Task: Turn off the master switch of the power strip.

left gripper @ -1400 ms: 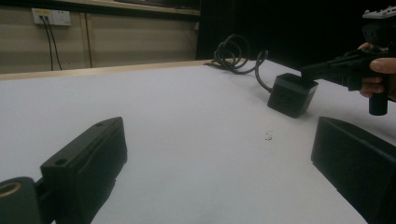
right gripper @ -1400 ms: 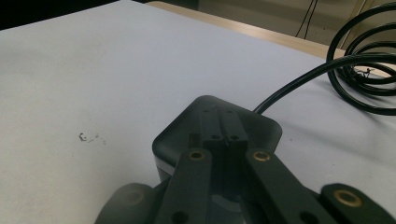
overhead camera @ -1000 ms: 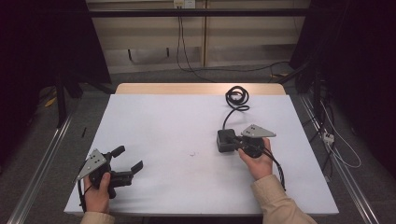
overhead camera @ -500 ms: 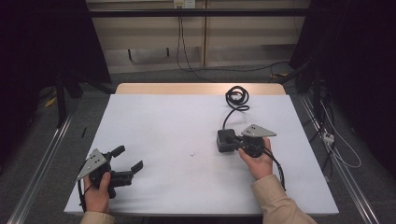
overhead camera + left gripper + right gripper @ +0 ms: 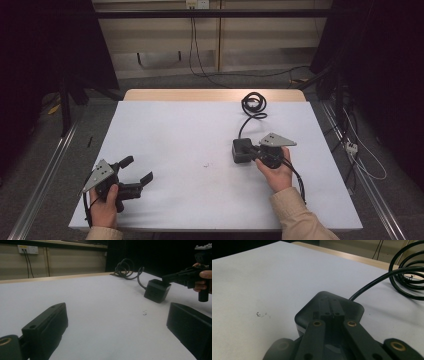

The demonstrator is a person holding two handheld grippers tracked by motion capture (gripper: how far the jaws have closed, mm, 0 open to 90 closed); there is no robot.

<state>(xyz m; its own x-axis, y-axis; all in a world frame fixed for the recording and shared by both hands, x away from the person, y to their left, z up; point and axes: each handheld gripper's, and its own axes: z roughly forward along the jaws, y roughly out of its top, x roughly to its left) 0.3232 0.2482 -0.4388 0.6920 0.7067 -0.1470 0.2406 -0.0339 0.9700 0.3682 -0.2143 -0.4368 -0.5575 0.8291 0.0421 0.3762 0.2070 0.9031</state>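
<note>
Right gripper (image 5: 253, 151): jaws pressed together, tips resting on top of the black box, nothing pinched between them as far as I can see. In its own view the two jaws sit side by side right over the box's top face.
Right hand (image 5: 276, 172): wrapped round the handle at the right side of the table, beige sleeve coming in from the bottom edge.
Left gripper (image 5: 136, 172): jaws spread wide, nothing between them, just white tabletop. It sits low at the near left corner.
Left hand (image 5: 104, 206): holding that gripper from below, well apart from the box.
Black box (image 5: 241, 150): small dark block with rounded corners, flat on the table right of centre, touching the right gripper's tips.
Cable (image 5: 253, 104): black lead runs from the box's far side to a loose coil near the far edge of the table.
Table (image 5: 170, 130): white top, wooden strip along the far edge.
Speck (image 5: 205, 164): tiny mark on the white surface, between the two grippers, closer to the box.
</note>
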